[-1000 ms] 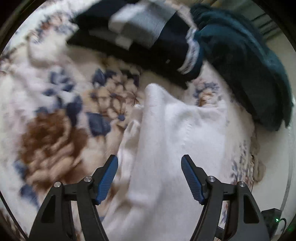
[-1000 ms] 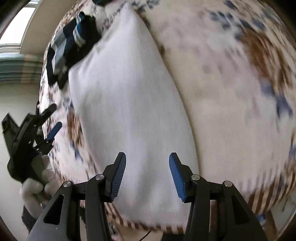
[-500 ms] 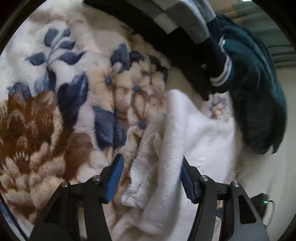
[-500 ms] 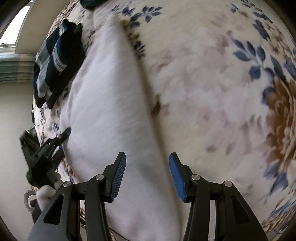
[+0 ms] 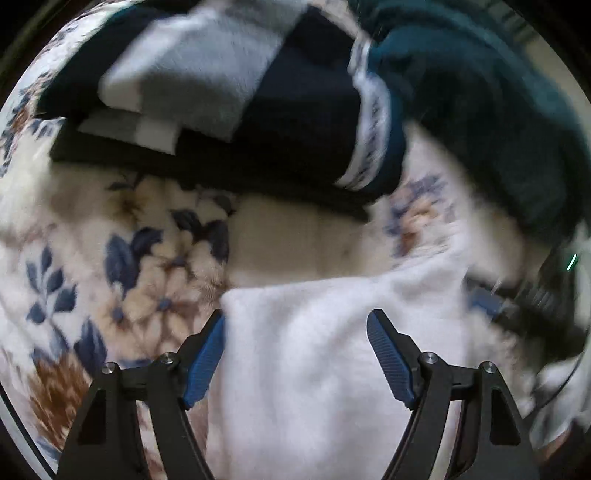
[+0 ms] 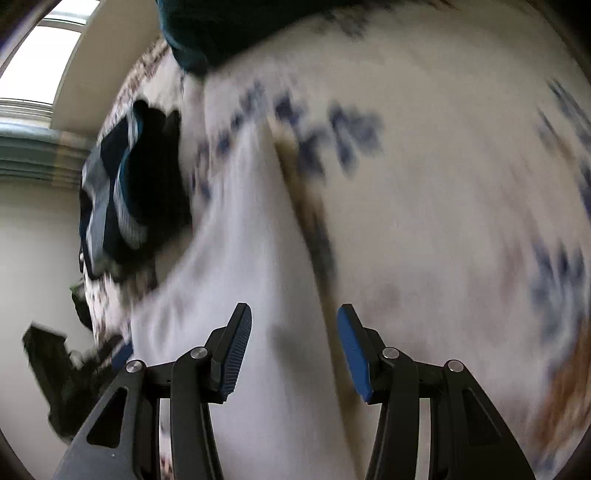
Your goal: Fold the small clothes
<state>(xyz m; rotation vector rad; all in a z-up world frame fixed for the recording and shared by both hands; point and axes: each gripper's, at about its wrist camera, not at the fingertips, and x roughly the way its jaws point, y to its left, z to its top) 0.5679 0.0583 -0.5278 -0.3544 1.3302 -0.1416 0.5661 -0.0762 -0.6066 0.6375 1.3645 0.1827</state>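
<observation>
A white knit garment (image 5: pixel 314 350) lies on a floral blanket (image 5: pixel 122 258). In the left wrist view my left gripper (image 5: pixel 295 354) is open, its blue pads on either side of the garment's near end. In the right wrist view the same white garment (image 6: pixel 240 266) runs away from me. My right gripper (image 6: pixel 293 347) is open over its right edge. The other gripper (image 6: pixel 74 369) shows at the lower left of that view.
A folded navy and grey garment (image 5: pixel 229 96) and a dark teal garment (image 5: pixel 480 110) lie at the blanket's far side. The navy pile (image 6: pixel 125 192) and teal garment (image 6: pixel 221 33) also show in the right wrist view. A window (image 6: pixel 40 62) is at upper left.
The left gripper has opened wider and let go of the bunched white cloth, which now lies flat between its pads. Both grippers have swung; the views are blurred.
</observation>
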